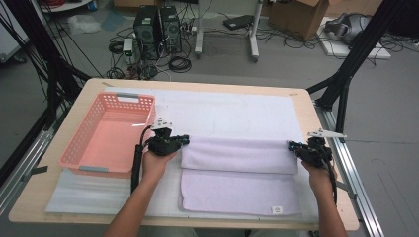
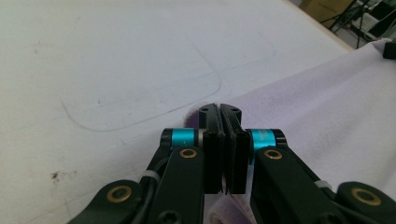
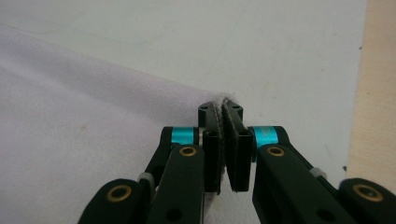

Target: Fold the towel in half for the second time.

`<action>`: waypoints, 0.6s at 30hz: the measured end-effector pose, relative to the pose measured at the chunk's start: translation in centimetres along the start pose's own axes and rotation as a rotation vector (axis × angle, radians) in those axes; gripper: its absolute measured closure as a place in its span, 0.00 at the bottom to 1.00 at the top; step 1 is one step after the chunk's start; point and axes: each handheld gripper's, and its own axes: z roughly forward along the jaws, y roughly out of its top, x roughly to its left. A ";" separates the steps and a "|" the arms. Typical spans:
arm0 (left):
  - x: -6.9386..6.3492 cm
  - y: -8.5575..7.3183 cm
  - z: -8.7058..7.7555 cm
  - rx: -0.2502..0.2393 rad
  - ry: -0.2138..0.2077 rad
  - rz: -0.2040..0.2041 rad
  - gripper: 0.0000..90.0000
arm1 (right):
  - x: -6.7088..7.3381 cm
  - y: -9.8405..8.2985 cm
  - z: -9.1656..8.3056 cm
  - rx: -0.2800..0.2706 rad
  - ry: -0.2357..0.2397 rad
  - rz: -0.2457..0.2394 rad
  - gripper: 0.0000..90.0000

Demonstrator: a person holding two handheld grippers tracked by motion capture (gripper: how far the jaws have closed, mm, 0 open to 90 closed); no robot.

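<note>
Overall, high view — towel (image 1: 240,173): pale lilac, lying on the white mat (image 1: 222,111) at the near middle of the desk (image 1: 316,123), its far part doubled over toward the person.
High view — left claw (image 1: 184,140): at the left end of the fold.
High view — right claw (image 1: 292,146): at the right end of the fold.
High view — surroundings: pink basket (image 1: 108,136) to the left of the towel; computer towers (image 1: 158,30) and cables on the floor beyond.
Left claw view — left claw (image 2: 220,112): closed on the towel (image 2: 327,112) at its edge.
Right claw view — right claw (image 3: 221,109): pinching the towel (image 3: 93,121) at its corner, cloth visible between the jaws.
Handling, judged: light, soft, limp; will sag between grips, so corners are the sound places to hold.
</note>
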 end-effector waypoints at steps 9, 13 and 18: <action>-2.3 -2.2 -3.6 -0.076 -0.063 0.025 0.97 | 1.8 -2.2 -4.1 -0.099 0.017 -0.023 0.97; -3.1 -3.9 -4.8 -0.085 -0.077 0.019 0.97 | 3.0 -3.6 -5.8 -0.128 0.022 -0.038 0.97; -4.3 -5.6 -6.5 -0.094 -0.091 0.036 0.96 | 4.0 -5.5 -7.2 -0.139 0.028 -0.037 0.97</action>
